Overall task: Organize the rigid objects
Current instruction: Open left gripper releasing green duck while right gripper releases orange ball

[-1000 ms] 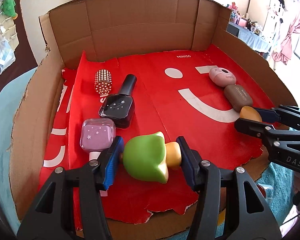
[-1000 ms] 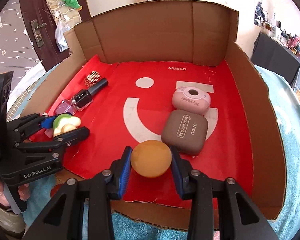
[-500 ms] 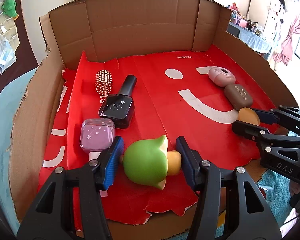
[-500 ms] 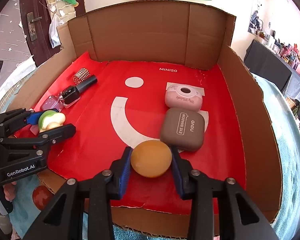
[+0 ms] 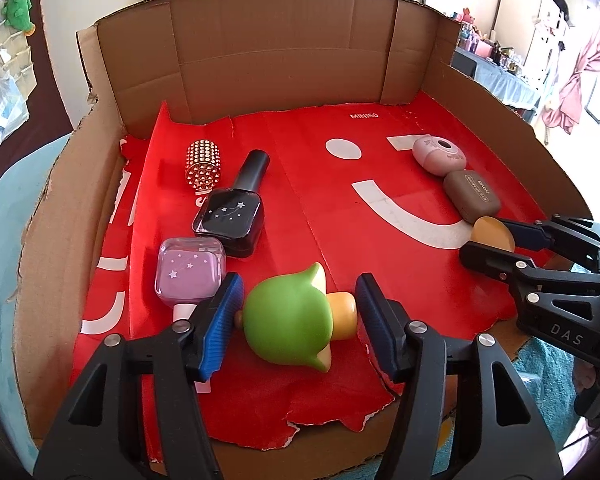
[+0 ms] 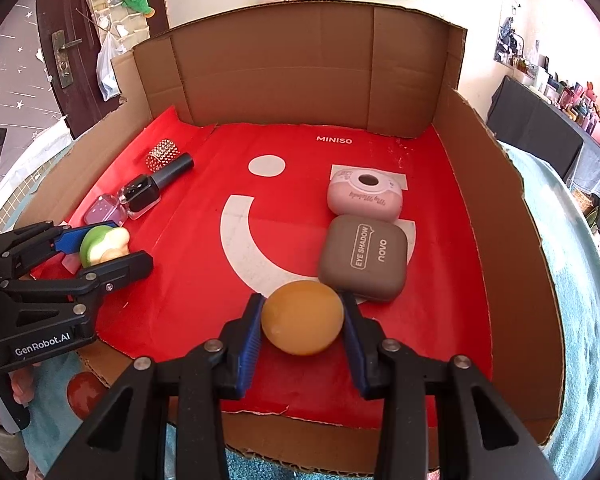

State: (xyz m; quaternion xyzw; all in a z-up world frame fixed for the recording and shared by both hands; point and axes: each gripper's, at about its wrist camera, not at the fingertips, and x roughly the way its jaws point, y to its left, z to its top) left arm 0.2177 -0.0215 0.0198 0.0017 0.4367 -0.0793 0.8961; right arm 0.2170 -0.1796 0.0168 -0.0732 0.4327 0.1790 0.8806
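The left gripper (image 5: 298, 312) had just been opening, and its blue-padded fingers (image 5: 220, 320) stood spread on either side of the green toy (image 5: 288, 324), which lay on its side on the red paper liner (image 5: 300, 200) near the front edge of the cardboard box (image 5: 260, 48). A small gap showed between the right pad and the toy's yellow-orange end — the pads no longer pressed on it.

The right gripper (image 6: 302, 328) had its fingers (image 6: 250, 332) pinched on an orange egg-shaped object (image 6: 302, 318), both pads against its sides, low over the liner at the front right. The egg sat just in front of a brown eye-shadow case (image 6: 362, 258), and a pink case (image 6: 364, 196) touched the brown one on its far side, so the three formed a rough line running front to back.

On the left of the box lay a lilac nail-polish bottle (image 5: 190, 272) just beside the left gripper's pad, a black nail-polish bottle (image 5: 232, 216) touching it behind, and — farther back — a studded gold cylinder (image 5: 203, 162). All lay on the liner.
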